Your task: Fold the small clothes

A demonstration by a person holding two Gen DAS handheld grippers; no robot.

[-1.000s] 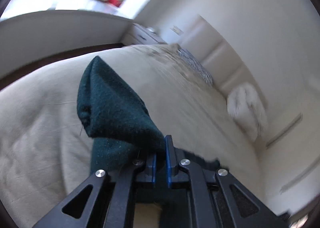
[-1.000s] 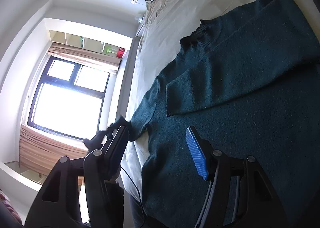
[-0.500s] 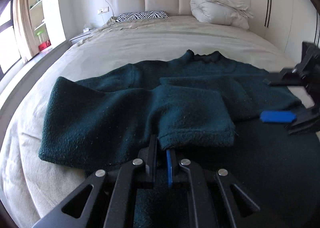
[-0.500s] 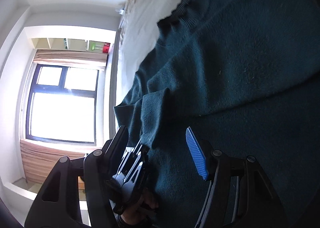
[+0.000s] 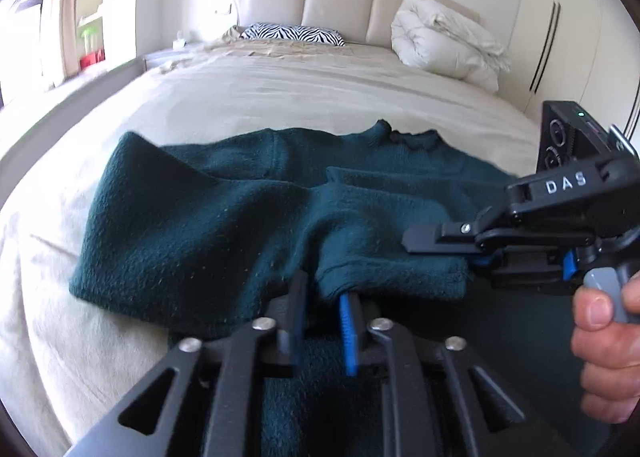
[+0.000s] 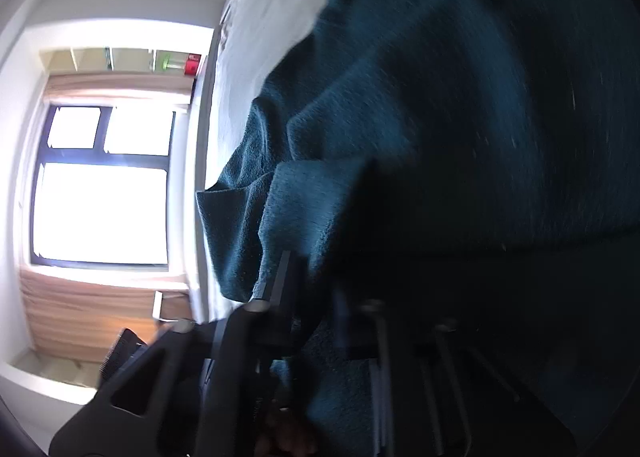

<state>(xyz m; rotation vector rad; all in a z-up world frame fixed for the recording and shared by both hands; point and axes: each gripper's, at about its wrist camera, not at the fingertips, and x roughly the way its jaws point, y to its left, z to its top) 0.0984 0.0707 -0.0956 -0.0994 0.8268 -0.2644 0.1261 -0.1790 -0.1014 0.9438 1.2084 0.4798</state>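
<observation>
A dark green knitted sweater (image 5: 208, 225) lies spread on the bed with both sleeves folded across its body. My left gripper (image 5: 322, 293) has its jaws slightly apart, just below the cuff of the left sleeve (image 5: 392, 281); the cuff rests at the fingertips, no longer pinched. My right gripper (image 5: 440, 245) comes in from the right in the left wrist view, its fingers pressed together over the same cuff. In the right wrist view the sweater (image 6: 440, 117) fills the frame, and the right gripper (image 6: 316, 289) looks shut on the cuff fabric.
The bed (image 5: 280, 97) has a beige cover. A zebra pillow (image 5: 292, 33) and a rolled white duvet (image 5: 444, 41) lie at the headboard. A window (image 6: 100, 185) is on the left side of the room.
The left gripper laid the sleeve across the sweater body and opened slightly off the cuff. The right gripper moved in toward the cuff and closed from wide open.
</observation>
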